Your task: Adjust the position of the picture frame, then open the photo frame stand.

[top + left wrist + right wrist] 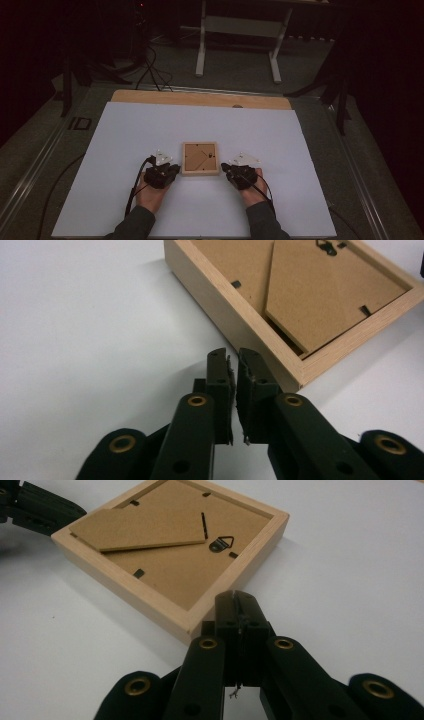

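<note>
**One wooden frame between two tools**

One square, light-wood picture frame (200, 158) lies face down on the white surface (125, 140), its brown fibreboard backing upward. On that backing sit one fold-out brown board stand (140, 527), one small dark metal hanger (221, 544) and several small dark retaining tabs; four can be counted in the right gripper view.

Two tools are in play, one in each of the person's hands. The left tool (170, 169) rests on the surface with the frame just ahead and to the right of its tips. In the left gripper view its two black jaws stand a narrow slit apart with nothing between them, and the nearest corner of the frame lies just beyond the right jaw, very close; contact cannot be told.

The right tool (227, 167) sits at the frame's opposite side, with the frame ahead and to the left of its tips. Its two jaws are pressed together, empty, and the frame's near corner lies just beside their tips. The left tool's black body shows beyond the frame's far corner in that view.

Two cables trail back from the tools, one along each forearm.
</note>
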